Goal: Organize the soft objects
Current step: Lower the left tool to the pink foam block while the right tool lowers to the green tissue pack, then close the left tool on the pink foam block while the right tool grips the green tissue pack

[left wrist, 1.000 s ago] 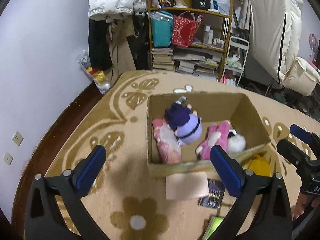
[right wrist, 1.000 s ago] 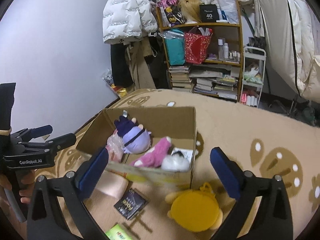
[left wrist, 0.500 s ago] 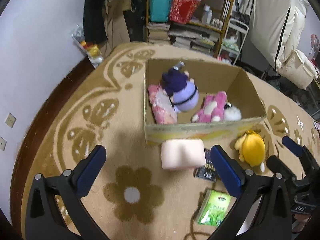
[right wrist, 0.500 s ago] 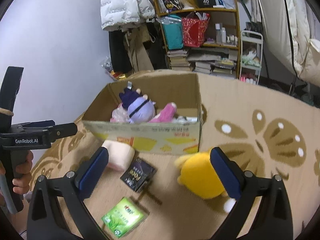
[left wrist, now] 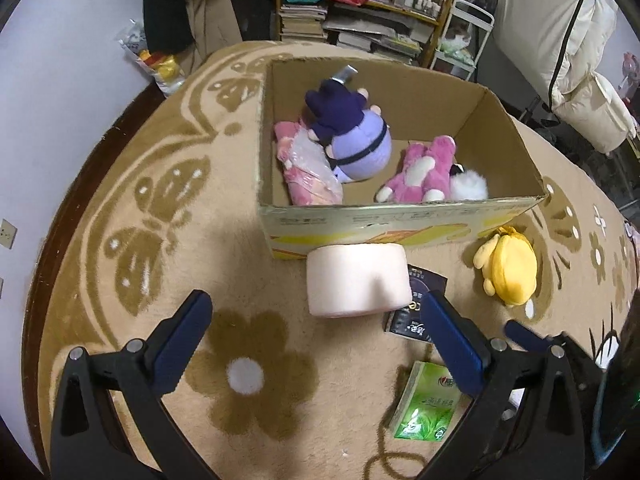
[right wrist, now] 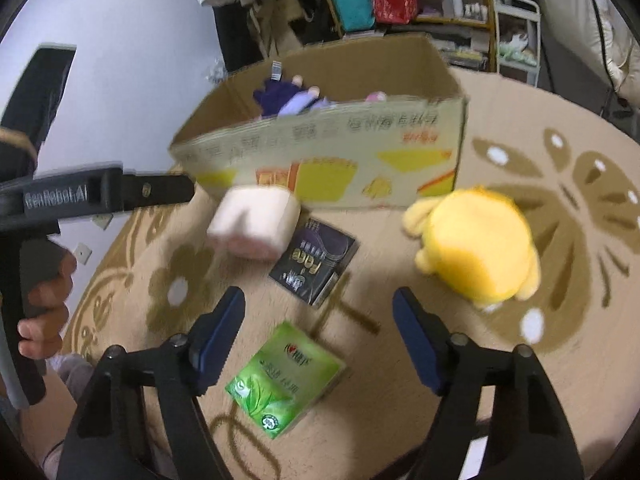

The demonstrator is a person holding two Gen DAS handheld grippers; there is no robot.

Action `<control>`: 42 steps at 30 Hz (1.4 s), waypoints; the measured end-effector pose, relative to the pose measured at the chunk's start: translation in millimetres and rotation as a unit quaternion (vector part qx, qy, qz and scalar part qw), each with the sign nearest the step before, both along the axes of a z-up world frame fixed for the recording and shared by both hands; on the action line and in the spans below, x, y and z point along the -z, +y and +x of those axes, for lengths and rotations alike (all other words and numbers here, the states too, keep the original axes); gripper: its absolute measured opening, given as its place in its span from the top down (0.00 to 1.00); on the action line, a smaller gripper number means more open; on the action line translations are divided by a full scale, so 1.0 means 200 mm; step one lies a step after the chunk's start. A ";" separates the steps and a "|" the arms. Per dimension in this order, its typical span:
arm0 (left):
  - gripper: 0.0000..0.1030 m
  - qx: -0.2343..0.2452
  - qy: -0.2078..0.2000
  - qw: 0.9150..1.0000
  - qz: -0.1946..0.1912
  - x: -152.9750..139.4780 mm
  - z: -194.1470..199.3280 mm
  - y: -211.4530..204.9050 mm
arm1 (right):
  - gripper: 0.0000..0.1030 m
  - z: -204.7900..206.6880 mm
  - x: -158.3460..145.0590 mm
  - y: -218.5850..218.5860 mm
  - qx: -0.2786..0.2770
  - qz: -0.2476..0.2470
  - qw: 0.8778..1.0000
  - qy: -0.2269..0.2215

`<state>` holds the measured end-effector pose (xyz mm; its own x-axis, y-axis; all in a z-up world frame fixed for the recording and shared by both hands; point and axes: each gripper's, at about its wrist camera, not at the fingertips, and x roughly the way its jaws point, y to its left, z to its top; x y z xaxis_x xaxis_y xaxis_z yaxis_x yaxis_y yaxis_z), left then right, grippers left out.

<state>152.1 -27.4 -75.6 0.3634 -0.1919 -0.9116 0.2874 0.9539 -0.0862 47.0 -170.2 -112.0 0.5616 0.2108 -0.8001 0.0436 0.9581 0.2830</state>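
My left gripper [left wrist: 312, 340], spread wide and empty, points at the pink cushion [left wrist: 358, 279] lying crosswise against the cardboard box [left wrist: 400, 224], nearer than my right gripper [right wrist: 320, 320] (also spread, nearer the yellow plush [right wrist: 478, 246]).

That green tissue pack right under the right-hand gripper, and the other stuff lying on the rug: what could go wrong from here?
1. The right gripper hangs open over the green tissue pack, with a dark packet just beyond; it might grab one instead of the yellow plush.
2. The pink cushion looks pressed against the cardboard box, so a finger could catch the box wall.
3. The grippers sit close and could bump.
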 end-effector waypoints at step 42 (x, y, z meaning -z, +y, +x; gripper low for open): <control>0.23 0.033 0.102 0.994 -0.005 0.43 0.18 -0.27 | 0.38 0.06 0.29 0.09 0.033 -0.037 0.998 0.045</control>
<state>187.6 -82.2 -160.9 0.1583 -0.2189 -0.9628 0.3254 0.9322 -0.1584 58.4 -152.5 -171.0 0.4983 0.1135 -0.8595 0.1297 0.9705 0.2034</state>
